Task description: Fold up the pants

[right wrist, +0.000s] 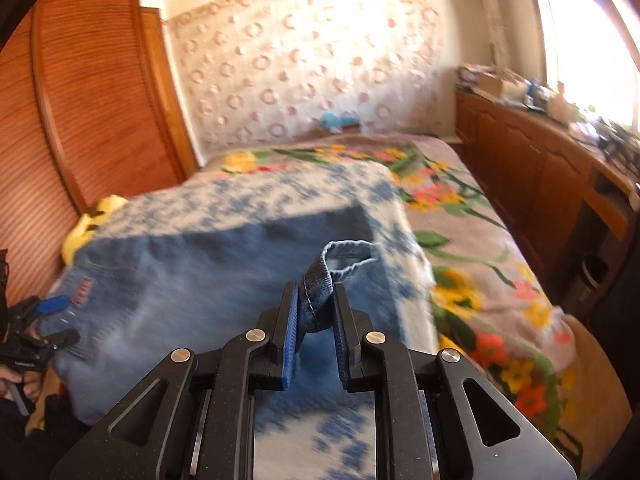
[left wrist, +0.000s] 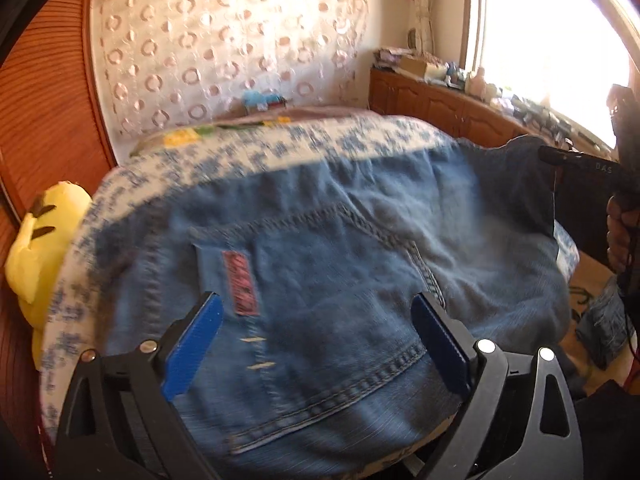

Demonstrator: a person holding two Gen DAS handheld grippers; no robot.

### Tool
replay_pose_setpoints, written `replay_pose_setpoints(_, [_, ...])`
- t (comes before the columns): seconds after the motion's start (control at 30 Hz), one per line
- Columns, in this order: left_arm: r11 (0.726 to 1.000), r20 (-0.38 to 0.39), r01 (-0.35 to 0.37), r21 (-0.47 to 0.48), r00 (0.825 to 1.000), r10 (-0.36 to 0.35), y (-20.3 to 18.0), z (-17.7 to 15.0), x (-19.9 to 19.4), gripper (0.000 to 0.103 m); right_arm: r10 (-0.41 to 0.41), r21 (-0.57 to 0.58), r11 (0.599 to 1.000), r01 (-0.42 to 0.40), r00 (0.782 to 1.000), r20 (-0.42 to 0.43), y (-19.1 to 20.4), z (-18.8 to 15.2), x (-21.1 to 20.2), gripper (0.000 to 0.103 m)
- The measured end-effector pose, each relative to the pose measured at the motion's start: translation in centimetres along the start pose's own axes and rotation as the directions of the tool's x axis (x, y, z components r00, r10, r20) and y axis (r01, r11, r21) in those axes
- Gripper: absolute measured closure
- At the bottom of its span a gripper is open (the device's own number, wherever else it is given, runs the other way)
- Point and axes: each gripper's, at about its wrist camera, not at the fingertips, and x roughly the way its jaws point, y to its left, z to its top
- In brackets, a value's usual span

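Jeans (left wrist: 320,248) lay spread on the blue-and-white patterned blanket (left wrist: 280,148) on the bed, back side up: a back pocket with a red label (left wrist: 240,282) faced the left wrist camera. In the same view the waistband ran along the near edge.

Left gripper (left wrist: 316,340): jaws stood wide, blue pads to either side of the pocket area, nothing between them. They appeared to hover just above the denim. Contact could not be confirmed through the blur.

Right gripper (right wrist: 316,312): jaws narrow, clamped on a bunched fold of denim with a stitched edge. A loop of hem (right wrist: 348,252) rose past the fingertips. From the left wrist view the right gripper sat at the far right, with the jeans' corner lifted toward it.

Key relation: the garment's long axis ran roughly left to right across the bed, from the pocket end under the left gripper to the held end at the right gripper. The right hand was the only one with cloth. The left was nearer the waistband but free.

Judgement: the fold was probably mid-step. The next move likely depends on carrying the held end across toward the pocket end, along that axis. Risk: with only one corner pinned, the denim could drag askew.

A yellow plush toy (left wrist: 40,248) lay beside the blanket's left edge, clear of the jeans.
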Motion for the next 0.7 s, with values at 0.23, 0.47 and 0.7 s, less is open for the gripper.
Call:
replay_pose_setpoints(0.23, [0.998, 0.045, -0.059, -0.036, 0.997, 0.061, 3.4, 0.3, -2.3, 0.008, 0.127, -0.098, 0.987, -0.125, 0.992, 0.009, 6.6, 2.7, 2.0, 0.095])
replay_pose_setpoints(0.47, [0.990, 0.060, -0.104, -0.100, 0.992, 0.110, 7.2, -0.5, -3.5, 0.008, 0.257, -0.198, 0.946, -0.258, 0.966, -0.030, 14.6, 4.2, 4.3, 0.095])
replay_pose_setpoints(0.7, [0.975, 0.072, -0.159, -0.156, 0.983, 0.172, 10.6, -1.3, -5.3, 0.008, 0.384, -0.274, 0.881, -0.387, 0.921, -0.067, 22.5, 5.2, 5.3, 0.095])
